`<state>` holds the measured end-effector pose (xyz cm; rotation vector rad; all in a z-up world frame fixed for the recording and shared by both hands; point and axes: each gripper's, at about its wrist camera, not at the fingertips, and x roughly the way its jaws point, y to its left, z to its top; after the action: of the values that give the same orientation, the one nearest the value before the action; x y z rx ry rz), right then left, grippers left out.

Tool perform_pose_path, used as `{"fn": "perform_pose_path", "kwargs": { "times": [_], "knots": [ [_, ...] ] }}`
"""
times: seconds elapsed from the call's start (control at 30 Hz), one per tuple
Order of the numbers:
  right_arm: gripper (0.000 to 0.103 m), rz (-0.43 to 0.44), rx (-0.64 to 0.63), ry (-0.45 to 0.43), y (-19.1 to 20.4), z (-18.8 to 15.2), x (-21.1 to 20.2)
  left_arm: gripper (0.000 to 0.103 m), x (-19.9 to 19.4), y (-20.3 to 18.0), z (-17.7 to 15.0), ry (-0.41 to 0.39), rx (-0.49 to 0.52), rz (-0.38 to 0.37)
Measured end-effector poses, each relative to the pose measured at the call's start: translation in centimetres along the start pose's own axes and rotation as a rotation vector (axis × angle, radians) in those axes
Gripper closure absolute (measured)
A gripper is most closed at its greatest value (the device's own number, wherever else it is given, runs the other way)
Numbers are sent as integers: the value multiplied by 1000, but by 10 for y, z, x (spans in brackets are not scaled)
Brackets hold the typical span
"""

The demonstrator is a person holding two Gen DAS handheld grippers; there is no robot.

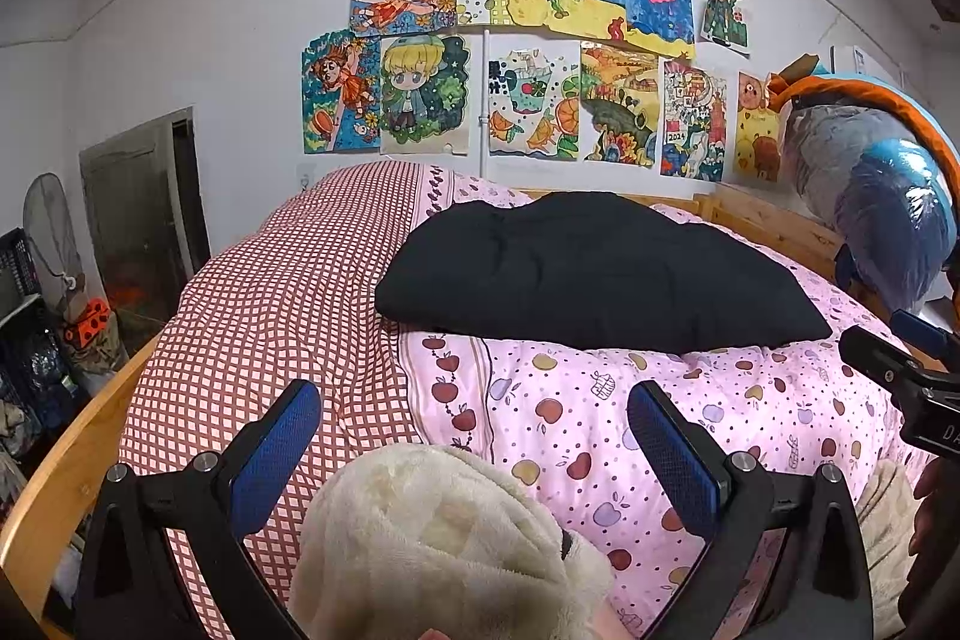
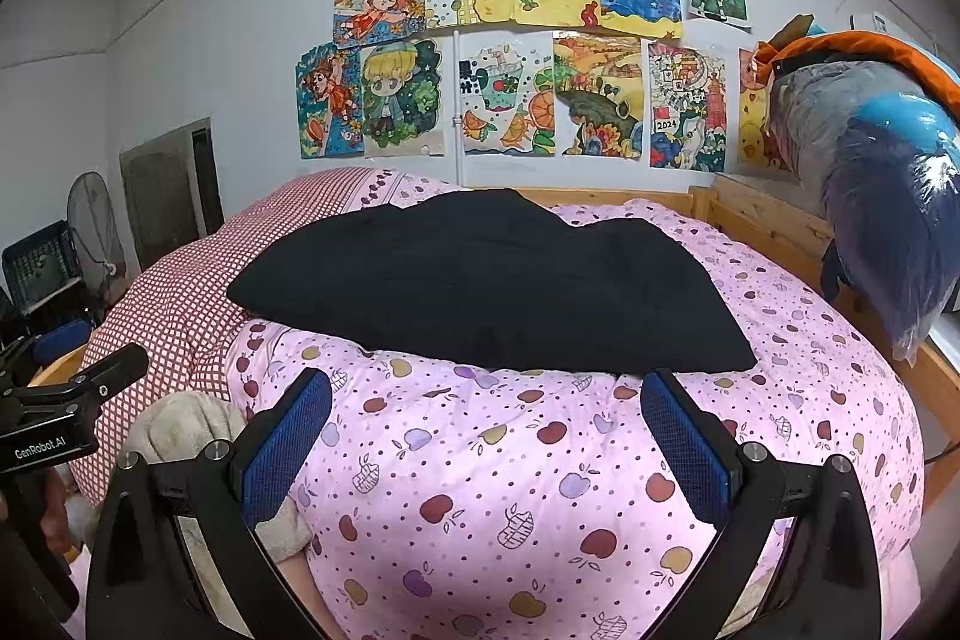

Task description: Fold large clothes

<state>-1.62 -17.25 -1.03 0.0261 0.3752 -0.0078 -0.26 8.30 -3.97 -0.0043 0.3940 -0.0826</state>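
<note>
You are facing one wooden bed (image 1: 72, 466) pushed against a pale wall. It is covered by one pink quilt (image 2: 480, 460) printed with small apples, and along its left side lies one red-and-white checked cover (image 1: 270, 292). On the quilt, toward the head of the bed, lies one black garment (image 2: 492, 286), folded into a broad flat shape, well apart from both of your grippers. One cream fleece garment (image 1: 432, 538) is bunched at the near edge of the bed, just below your left gripper (image 1: 474, 454); the fingers (image 1: 276, 454) stand wide apart with nothing between them. Your right gripper (image 2: 486, 442) hovers over the bare quilt, also spread wide and holding nothing. In the right wrist view the fleece shows at the lower left, beside the other gripper.

At the right of the headboard sits one bulky bundle wrapped in clear plastic (image 1: 882, 196), with orange cloth on top. Above the bed, twelve colourful drawings (image 1: 540, 52) are taped to the wall in two rows. One standing fan (image 2: 96, 232) is by the far left wall.
</note>
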Motion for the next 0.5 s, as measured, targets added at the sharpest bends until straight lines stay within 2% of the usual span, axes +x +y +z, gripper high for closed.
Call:
{"fn": "perform_pose_path", "kwargs": {
  "times": [0.5],
  "knots": [
    [2, 0, 4, 1, 0, 0, 0, 0, 2, 4, -3, 15, 32, 27]
  ]
}}
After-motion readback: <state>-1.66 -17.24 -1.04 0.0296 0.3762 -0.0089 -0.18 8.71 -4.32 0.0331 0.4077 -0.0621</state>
